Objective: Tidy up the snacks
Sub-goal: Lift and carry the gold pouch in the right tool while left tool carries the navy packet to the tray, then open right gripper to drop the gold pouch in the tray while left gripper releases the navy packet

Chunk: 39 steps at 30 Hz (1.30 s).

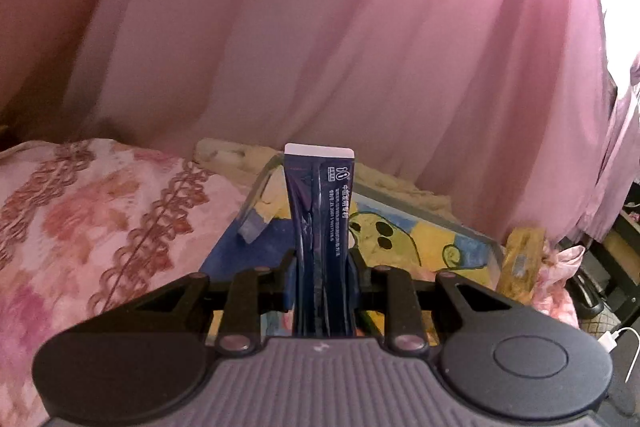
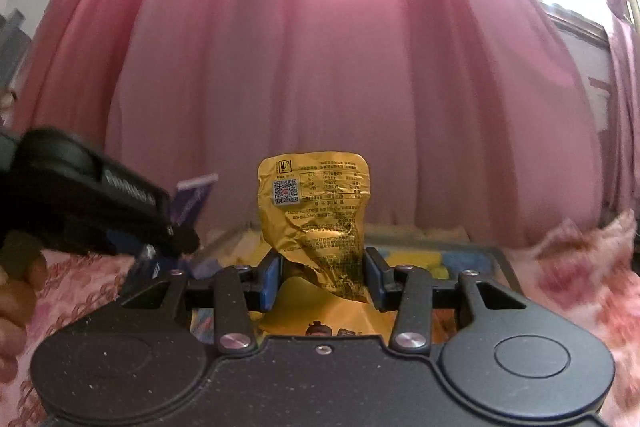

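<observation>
A floral pink bedspread covers the bed, pink curtains hang close behind it, and a shallow clear tray with a blue-and-yellow cartoon base lies on the bedding against the curtain's foot. The left gripper pinches an upright dark blue snack sachet above the tray's near edge. The right gripper clamps a crumpled yellow snack pouch over the tray, with the left gripper just to its left.
</observation>
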### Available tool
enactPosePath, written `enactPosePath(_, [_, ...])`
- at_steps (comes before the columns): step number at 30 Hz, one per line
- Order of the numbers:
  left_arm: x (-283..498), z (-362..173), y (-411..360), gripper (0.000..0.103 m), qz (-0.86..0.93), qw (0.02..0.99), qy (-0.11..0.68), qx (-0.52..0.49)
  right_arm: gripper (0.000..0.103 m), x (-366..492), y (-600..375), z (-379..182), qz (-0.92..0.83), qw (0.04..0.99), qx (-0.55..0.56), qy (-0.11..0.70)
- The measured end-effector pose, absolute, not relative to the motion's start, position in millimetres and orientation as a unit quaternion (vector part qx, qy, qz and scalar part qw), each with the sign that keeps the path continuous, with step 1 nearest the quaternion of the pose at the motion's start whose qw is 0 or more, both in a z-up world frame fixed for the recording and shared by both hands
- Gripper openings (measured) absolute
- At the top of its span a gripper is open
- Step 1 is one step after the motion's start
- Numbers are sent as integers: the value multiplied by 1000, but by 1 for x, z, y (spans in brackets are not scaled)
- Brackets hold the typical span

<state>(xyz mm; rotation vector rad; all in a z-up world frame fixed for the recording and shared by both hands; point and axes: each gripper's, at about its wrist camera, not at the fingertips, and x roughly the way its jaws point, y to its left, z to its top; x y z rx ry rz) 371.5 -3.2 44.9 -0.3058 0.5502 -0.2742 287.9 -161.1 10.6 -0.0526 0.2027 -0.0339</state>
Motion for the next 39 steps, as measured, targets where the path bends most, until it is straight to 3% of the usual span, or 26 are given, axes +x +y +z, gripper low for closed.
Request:
enactPosePath(10, [423, 12, -10, 27, -116, 930, 325, -128, 45, 343, -176, -8, -17, 988, 23, 154])
enactPosePath(20, [441, 3, -13, 28, -117, 924, 342, -126, 46, 362, -149, -11, -16, 986, 5, 167])
enactPosePath(25, [445, -2, -9, 31, -112, 919, 353, -133, 51, 360, -147, -14, -16, 986, -6, 168])
enactPosePath(29, [441, -3, -6, 35, -106, 920, 351, -141, 61, 354, -149, -13, -12, 986, -9, 165])
enactPosePath(34, [433, 2, -2, 65, -92, 921, 342, -161, 75, 347, -156, -11, -13, 987, -10, 158])
enactPosePath(38, [420, 12, -3, 78, -84, 930, 325, -152, 79, 335, -164, -3, -20, 989, -5, 145])
enactPosePath(39, [416, 15, -4, 85, -81, 933, 319, -146, 83, 332, -166, 0, -22, 989, -3, 143])
